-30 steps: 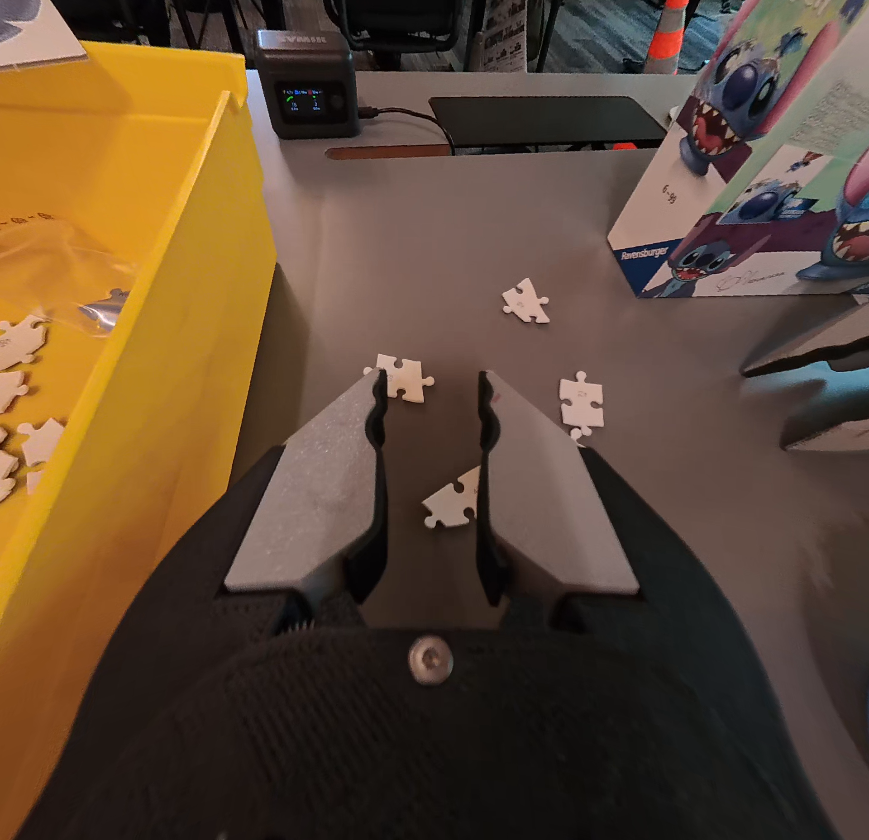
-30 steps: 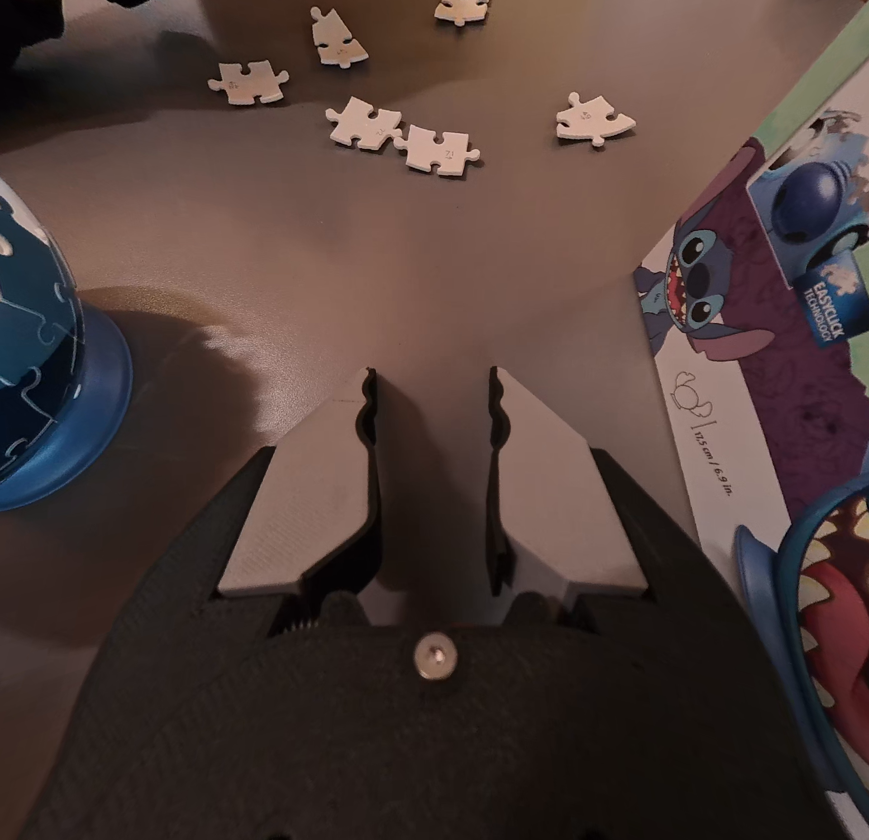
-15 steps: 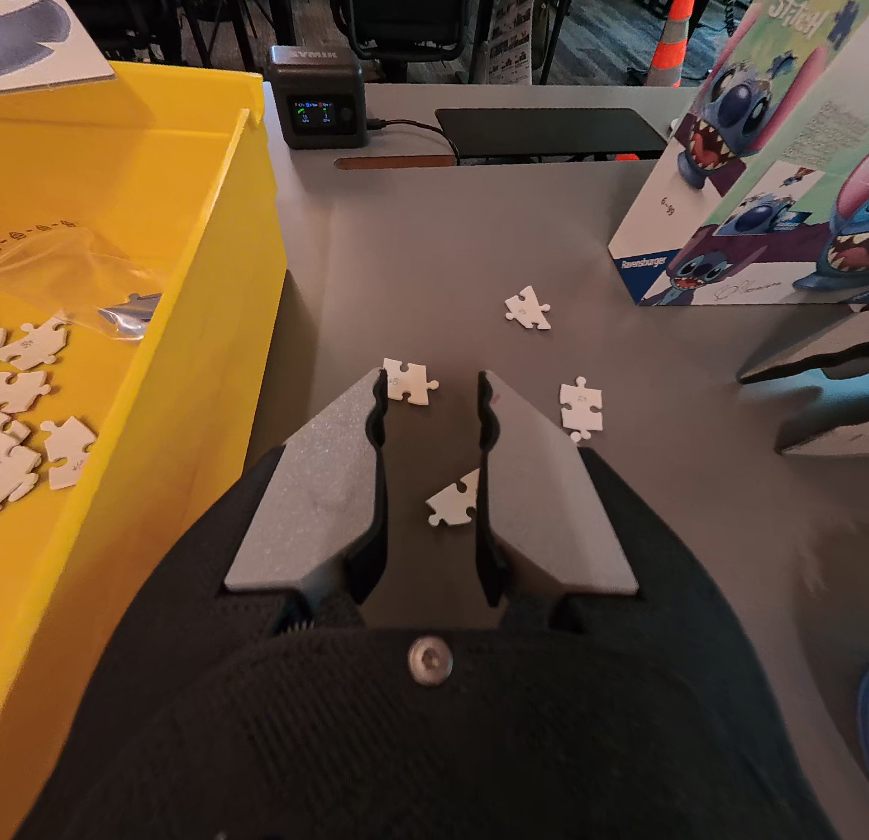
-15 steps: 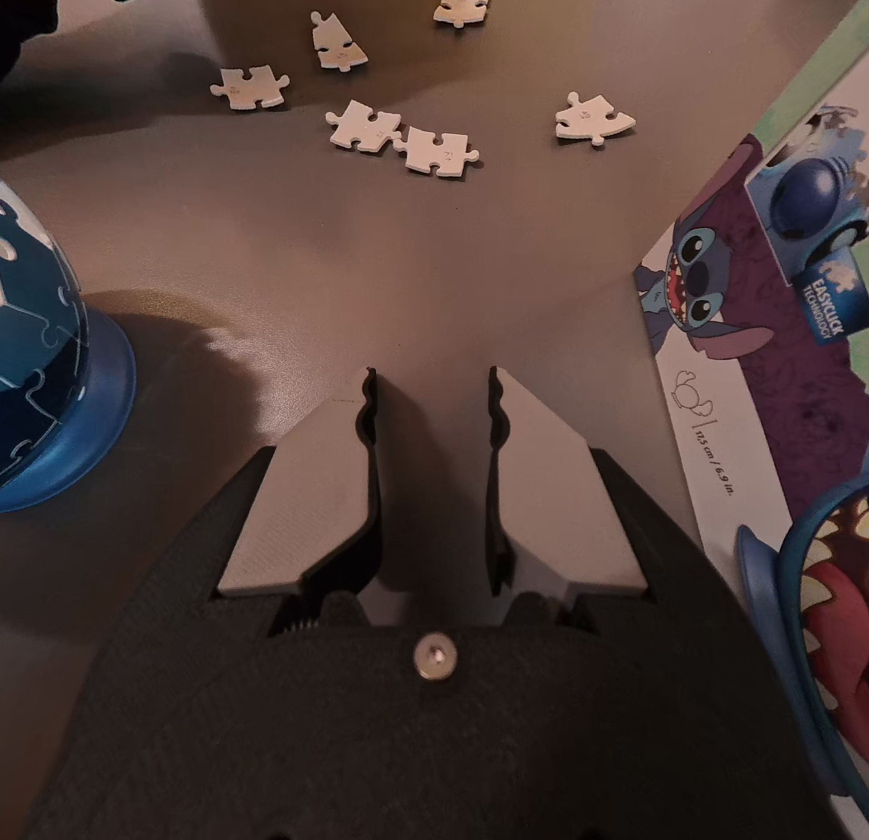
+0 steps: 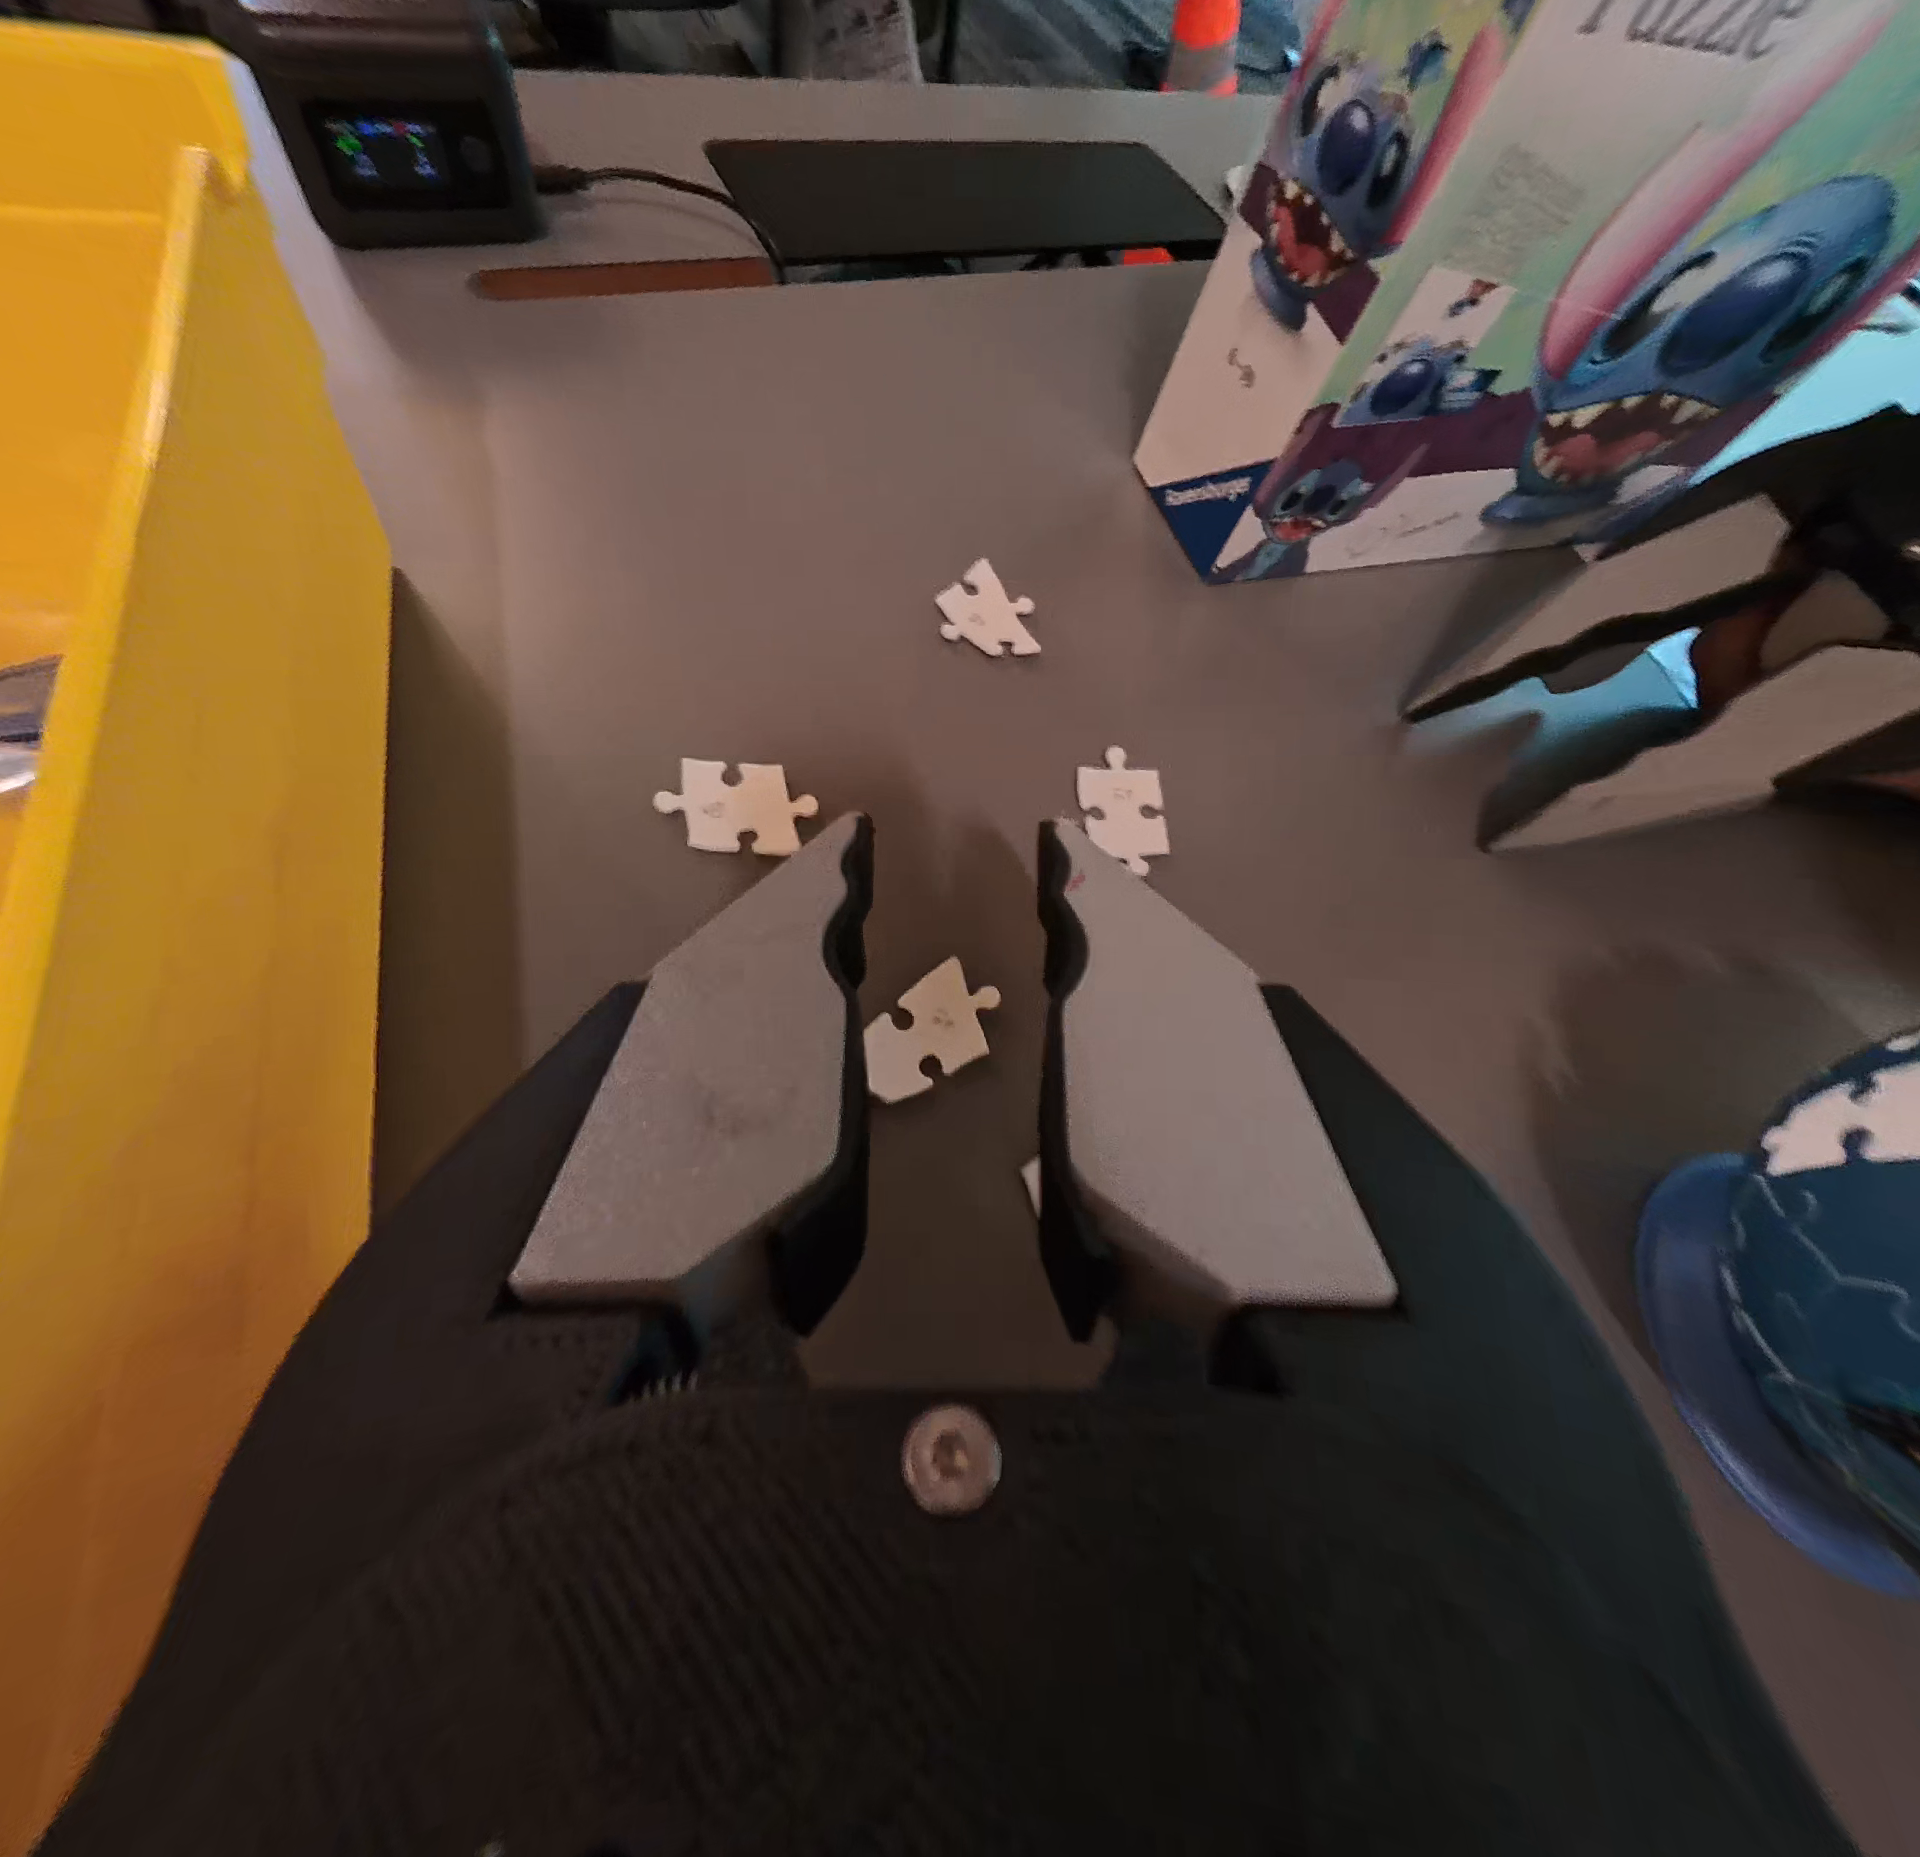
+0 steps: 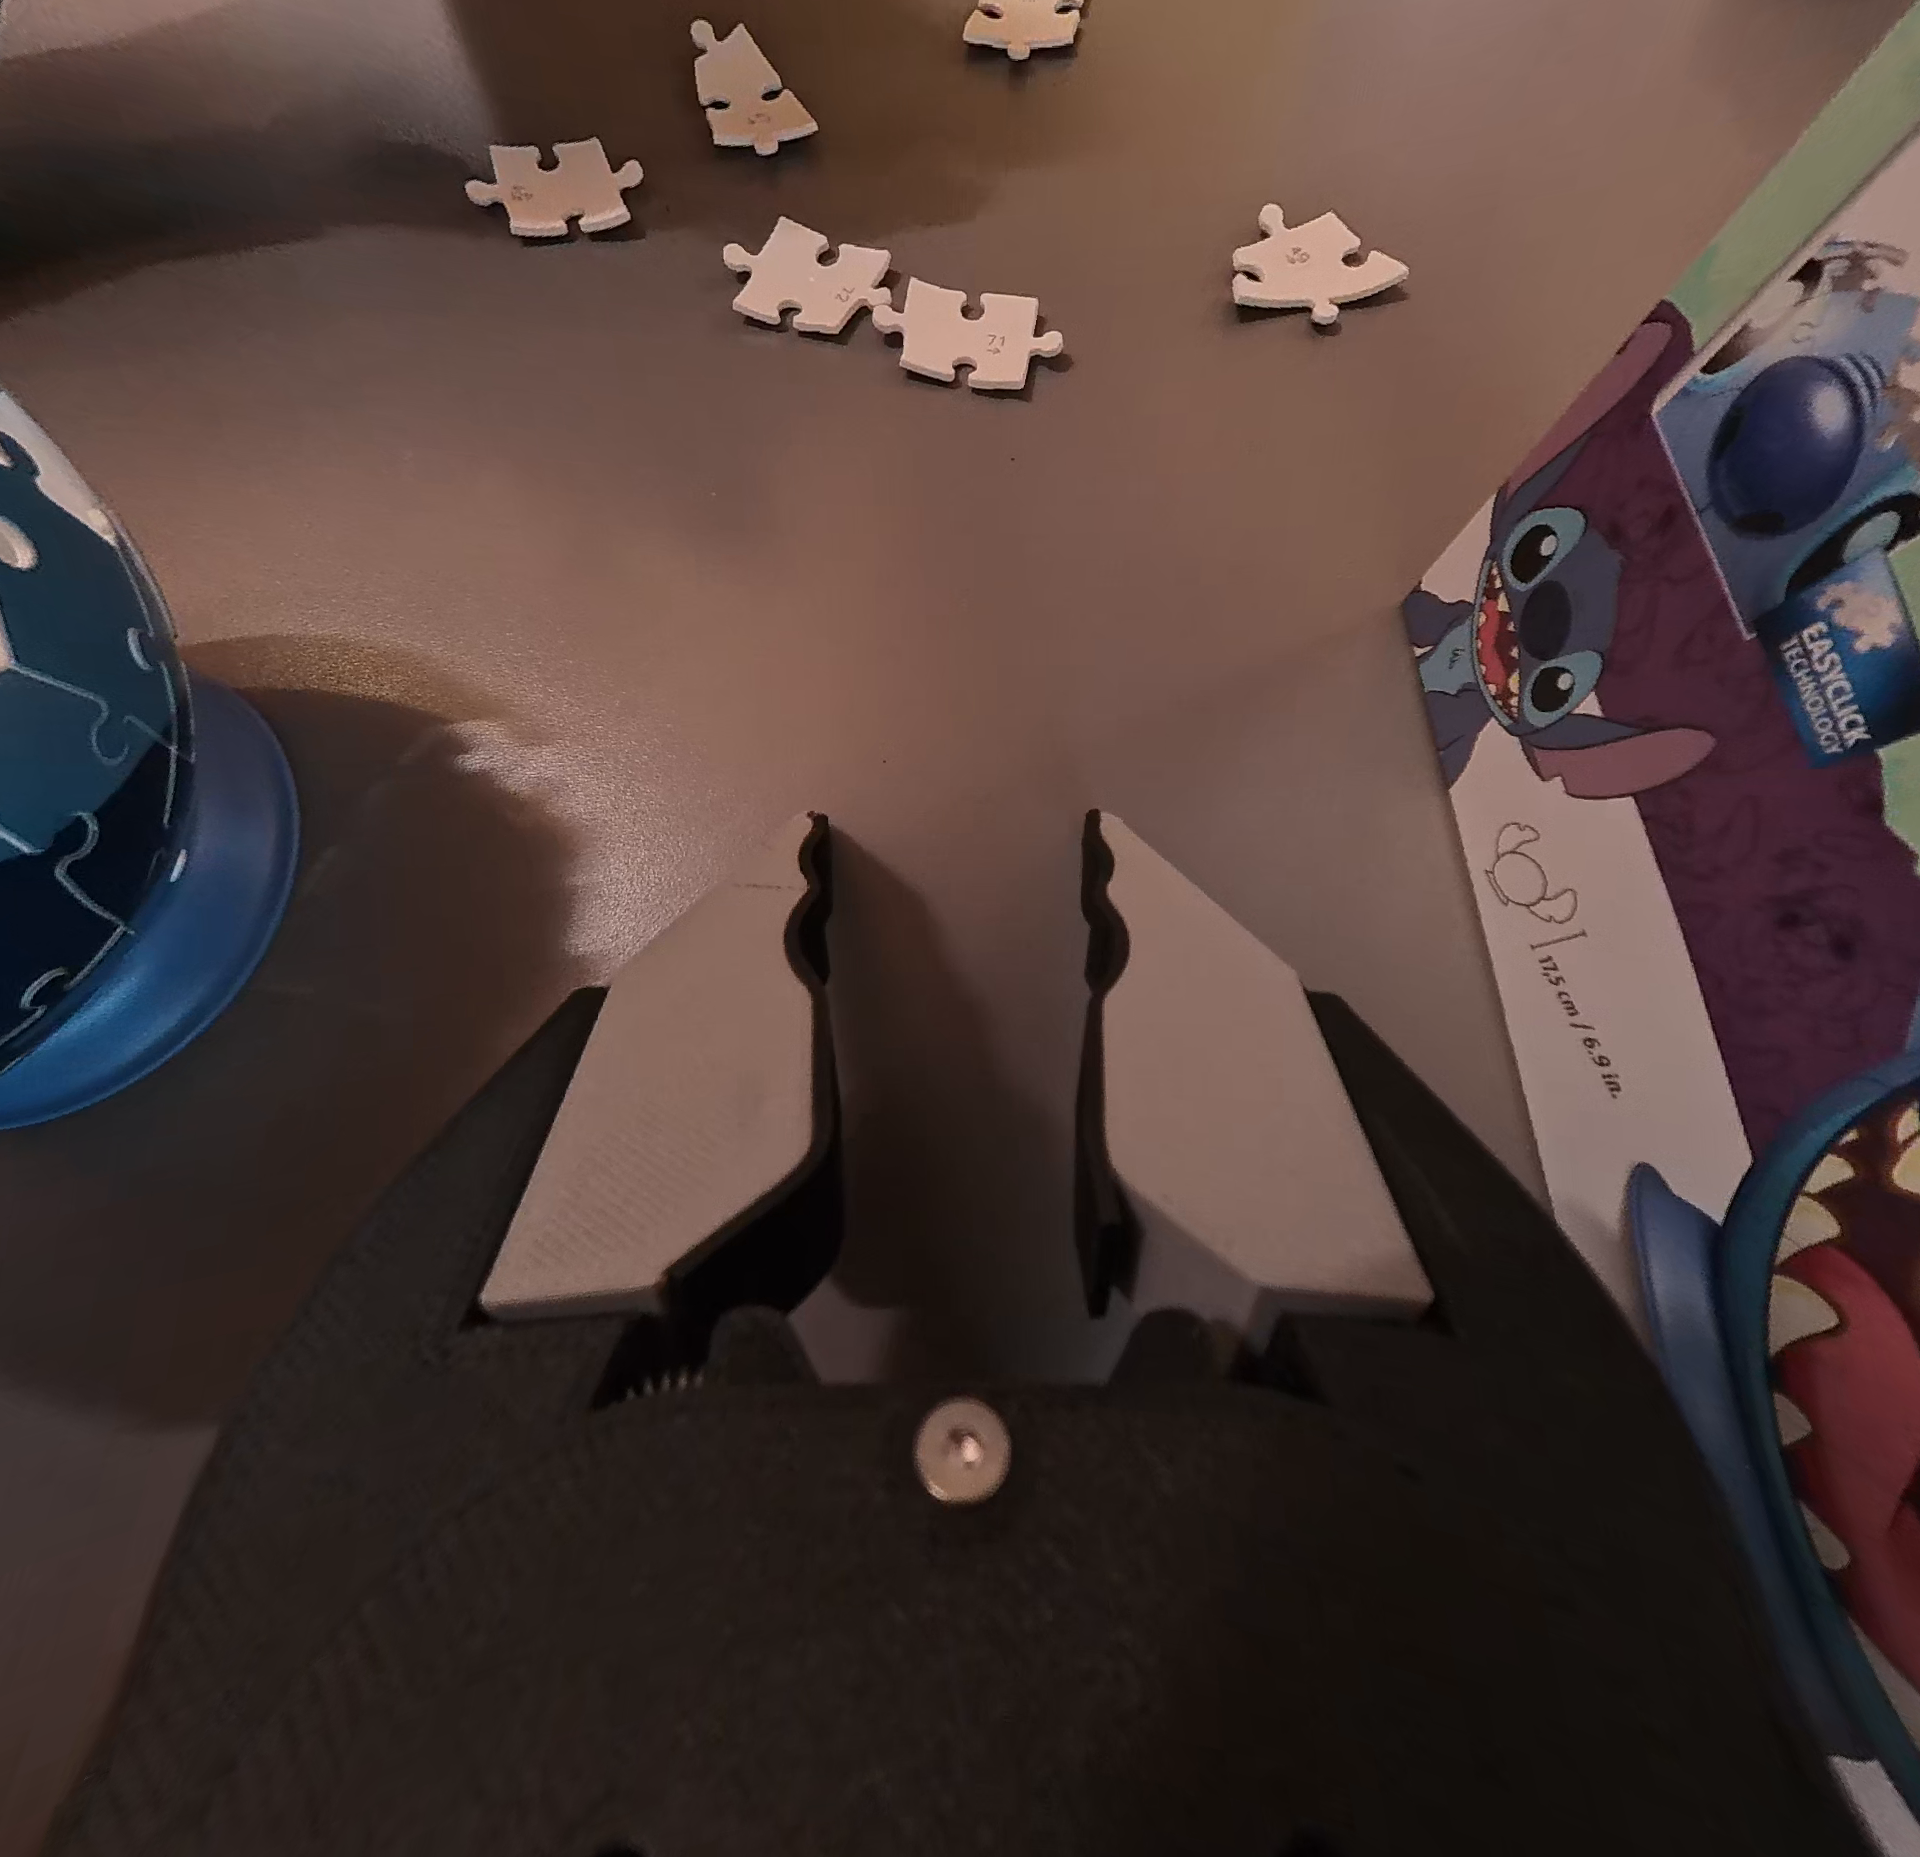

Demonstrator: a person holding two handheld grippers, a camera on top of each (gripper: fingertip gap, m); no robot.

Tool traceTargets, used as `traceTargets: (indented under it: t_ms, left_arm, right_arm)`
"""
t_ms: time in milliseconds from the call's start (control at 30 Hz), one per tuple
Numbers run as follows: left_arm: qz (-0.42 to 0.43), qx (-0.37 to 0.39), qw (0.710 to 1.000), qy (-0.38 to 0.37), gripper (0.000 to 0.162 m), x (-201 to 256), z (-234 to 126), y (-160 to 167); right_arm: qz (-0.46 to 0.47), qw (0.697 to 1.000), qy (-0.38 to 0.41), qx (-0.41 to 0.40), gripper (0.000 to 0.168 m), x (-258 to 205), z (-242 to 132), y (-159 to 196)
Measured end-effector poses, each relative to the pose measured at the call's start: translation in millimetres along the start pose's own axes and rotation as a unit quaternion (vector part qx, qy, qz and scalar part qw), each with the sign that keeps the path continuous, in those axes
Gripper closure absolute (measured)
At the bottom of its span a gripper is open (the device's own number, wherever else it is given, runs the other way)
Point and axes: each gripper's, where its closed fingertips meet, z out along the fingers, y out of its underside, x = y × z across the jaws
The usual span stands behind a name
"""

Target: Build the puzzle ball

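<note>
Left gripper (image 5: 954, 839): jaws apart at a moderate gap, holding nothing, low over the grey table (image 5: 790, 477). One white puzzle piece (image 5: 928, 1028) lies face-down on the table in the gap between its fingers, apart from both. A second piece (image 5: 736, 806) sits just off the left fingertip; a third (image 5: 1122, 808) is partly behind the right fingertip; a fourth (image 5: 985, 610) lies farther ahead, alone. Yellow bin (image 5: 177, 727) stands along the left side. Puzzle box (image 5: 1507, 280) stands upright ahead right. At the table's far edge, a small dark device with a lit screen (image 5: 387, 150) and a flat black slab (image 5: 961, 197).

Right gripper (image 6: 948, 833): jaws apart, empty, bare table between them. Also seen at the right edge of the left wrist view (image 5: 1449, 763), open there too. Ahead of it, six loose white pieces, two of them (image 6: 896, 303) touching end to end. Partly built blue puzzle ball (image 6: 62, 768) rests on its blue ring base (image 6: 223, 924), left of this gripper and well apart from the loose pieces. Puzzle box fills the right edge.
</note>
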Motion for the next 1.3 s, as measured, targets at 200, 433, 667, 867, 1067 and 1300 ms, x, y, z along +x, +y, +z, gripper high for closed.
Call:
traceTargets:
  t_ms: [200,433,667,867,1067,1300]
  left_arm:
    - [0.082,-0.123,0.989,-0.015,0.135,-7.1,-3.4,21.2]
    - [0.178,-0.285,0.941,0.029,0.124,-8.2,5.1,46.7]
    - [0.217,-0.339,0.915,0.035,0.123,-5.4,15.6,59.1]
    - [0.193,-0.334,0.922,0.044,0.146,-4.1,14.6,61.3]
    - [0.174,-0.285,0.943,0.006,0.147,-5.0,14.3,58.9]
    - [0.103,-0.186,0.977,-0.037,0.147,7.1,-0.6,21.7]
  right_arm:
    - [-0.006,1.000,0.002,-0.001,0.121,-0.7,0.2,0.2]
    - [-0.006,1.000,0.001,-0.001,0.120,-1.1,0.1,0.3]
    - [-0.006,1.000,0.001,-0.001,0.120,-1.1,0.1,0.3]
    - [-0.006,1.000,0.001,-0.001,0.120,-1.3,0.2,0.2]
    - [-0.007,1.000,0.001,-0.001,0.120,-1.3,0.2,0.0]
    - [-0.033,0.999,0.017,0.036,0.130,-1.4,-9.7,-10.7]
